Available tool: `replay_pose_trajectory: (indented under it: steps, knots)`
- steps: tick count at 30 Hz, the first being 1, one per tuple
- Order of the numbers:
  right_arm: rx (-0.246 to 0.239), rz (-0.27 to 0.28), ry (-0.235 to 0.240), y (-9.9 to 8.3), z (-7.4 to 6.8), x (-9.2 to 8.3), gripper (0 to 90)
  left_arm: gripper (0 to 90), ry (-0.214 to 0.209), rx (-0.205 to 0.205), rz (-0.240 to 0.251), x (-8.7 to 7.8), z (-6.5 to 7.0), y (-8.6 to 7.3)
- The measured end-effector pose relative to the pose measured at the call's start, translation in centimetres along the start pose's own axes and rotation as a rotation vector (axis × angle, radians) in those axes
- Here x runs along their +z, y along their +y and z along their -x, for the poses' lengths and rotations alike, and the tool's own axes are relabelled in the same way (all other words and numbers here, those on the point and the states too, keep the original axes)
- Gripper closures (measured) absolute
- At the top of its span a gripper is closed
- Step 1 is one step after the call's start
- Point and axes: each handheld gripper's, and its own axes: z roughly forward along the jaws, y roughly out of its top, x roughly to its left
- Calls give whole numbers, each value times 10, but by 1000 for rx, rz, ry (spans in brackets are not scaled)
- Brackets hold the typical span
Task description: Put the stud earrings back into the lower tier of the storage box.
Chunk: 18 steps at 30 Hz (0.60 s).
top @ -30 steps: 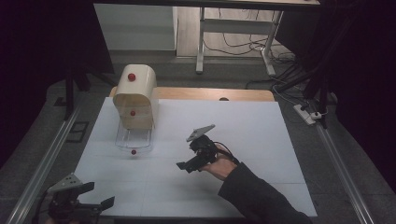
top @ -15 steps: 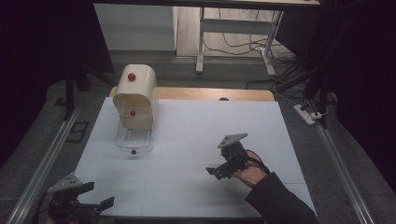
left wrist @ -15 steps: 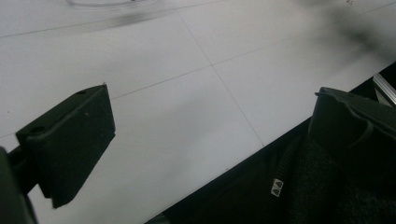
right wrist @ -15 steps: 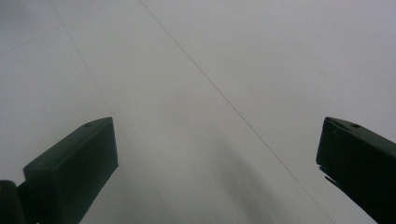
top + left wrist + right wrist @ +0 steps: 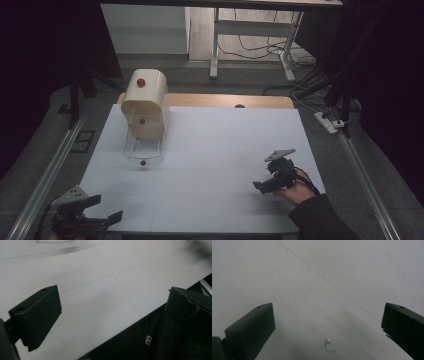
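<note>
A cream box (image 5: 146,102) with a rounded top and a red knob (image 5: 141,82) stands at the back left of the white table (image 5: 215,145). In front of it lies a clear tray-like part (image 5: 143,147) with a small red knob (image 5: 143,163). My right gripper (image 5: 263,178) hovers over the table's front right, far from the box. Its jaws have just been opening and now stand open (image 5: 327,312) over bare white surface, with nothing between them. At the front left corner my left gripper (image 5: 106,209) is open (image 5: 113,293) and holds nothing.
A wooden strip (image 5: 225,100) runs along the table's far edge. Metal rails flank the table on the left (image 5: 45,175) and right (image 5: 360,170), and a power strip (image 5: 327,122) lies on the floor at the right. A dark sleeve (image 5: 160,340) sits beside the left gripper.
My right gripper has moved from the middle of the table, near the clear tray, to the front right. The left gripper has stayed put.
</note>
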Motion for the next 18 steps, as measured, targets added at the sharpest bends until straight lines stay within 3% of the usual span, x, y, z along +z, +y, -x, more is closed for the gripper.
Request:
replay_pose_trajectory:
  steps: [4, 6, 11, 16, 18]
  knots:
    - [29, -32, 5, -10, 7, 0, 9, 12, 0, -1, 0, 0, 0, 0]
    - [33, -49, 1, -12, 9, 1, 78, 11, 3, 0, -2, 0, 0, 0]
    - [34, -86, 30, -13, 12, 2, 407, 12, 3, 1, -3, 0, 0, 0]
    - [12, -131, 64, -13, 11, 4, 611, 12, 3, 3, -5, 1, 0, 0]
    - [-15, -136, 40, -12, 10, 4, 676, 12, 3, 3, -5, 1, 0, 0]
